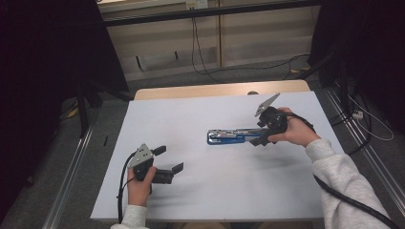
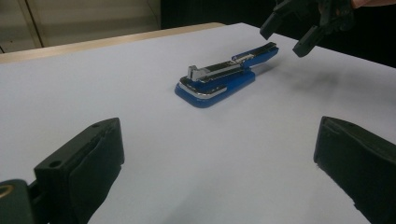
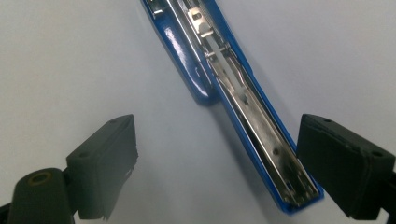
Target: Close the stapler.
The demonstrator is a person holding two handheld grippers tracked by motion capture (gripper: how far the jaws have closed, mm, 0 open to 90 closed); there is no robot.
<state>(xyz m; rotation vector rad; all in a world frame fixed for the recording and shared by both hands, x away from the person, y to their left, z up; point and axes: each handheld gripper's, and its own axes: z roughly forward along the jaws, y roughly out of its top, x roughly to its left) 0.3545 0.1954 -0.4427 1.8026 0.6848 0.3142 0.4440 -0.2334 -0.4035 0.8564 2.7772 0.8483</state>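
- White sheeting covers the table (image 1: 200,195), with a strip of pale wood showing along the far edge; beyond it lie grey floor, black cables and a beige wall, with dark stands at both sides.
- A blue plastic stapler with a bright metal magazine (image 1: 231,136) lies flat on the white surface, right of the middle, its long axis running across the table.
- Its top is swung open, so the metal staple channel (image 3: 247,107) faces up and extends past the shorter blue base.
- The right gripper (image 1: 262,136), held in a hand in a light grey sleeve, hovers at the stapler's right end.
- Its jaws stand spread wide; in the right gripper view the free end of the open stapler arm reaches into the gap, close to the right-hand jaw, and no pad presses on it.
- The left gripper (image 1: 169,160) sits near the front left of the table, well apart from the stapler, pointing toward it.
- Its jaws are also spread wide with nothing between them; bare white surface lies between them and the stapler.
- A small dark round object (image 1: 252,93) sits on the wooden strip at the far edge; what it is cannot be told.
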